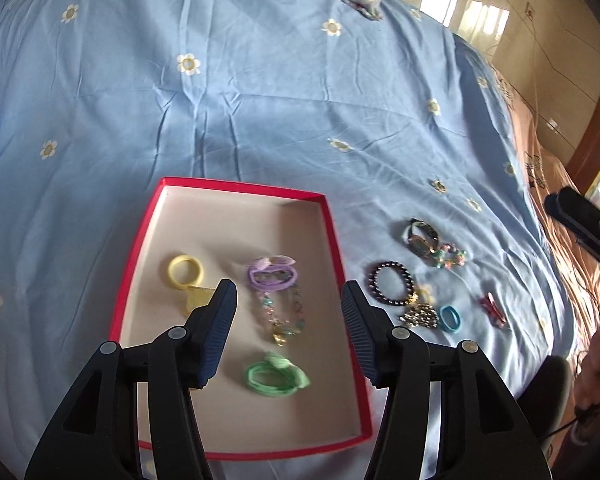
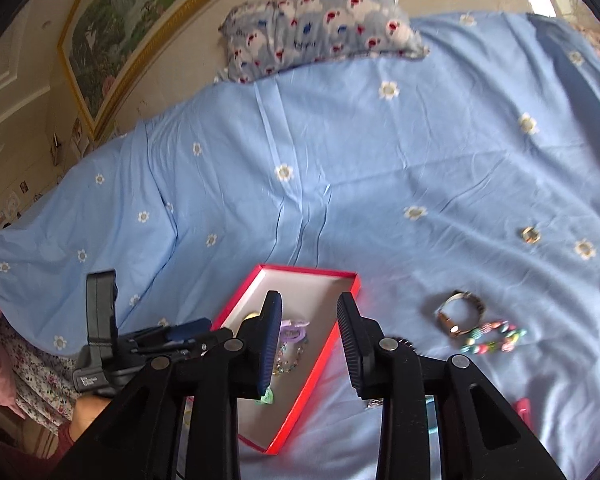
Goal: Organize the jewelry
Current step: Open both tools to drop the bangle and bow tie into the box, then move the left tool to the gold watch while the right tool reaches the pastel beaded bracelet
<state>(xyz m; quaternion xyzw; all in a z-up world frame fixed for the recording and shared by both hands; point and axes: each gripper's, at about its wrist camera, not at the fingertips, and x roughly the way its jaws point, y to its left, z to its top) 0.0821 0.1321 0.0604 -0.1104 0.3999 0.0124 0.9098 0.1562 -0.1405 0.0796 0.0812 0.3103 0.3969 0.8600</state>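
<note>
My left claw [image 1: 288, 300] and right claw [image 2: 309, 312] both gape empty over the red box [image 1: 332, 240]. My right fingers hide half its hair ties; loose bracelets [image 1: 392, 282] lie beside it.

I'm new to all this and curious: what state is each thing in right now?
Left gripper: open, empty.
Right gripper: open, empty.
Red box: lidless, partly filled.
Green hair tie: in the box.
Dark bead bracelet: on the sheet, outside the box.
Watch: on the sheet.
</note>
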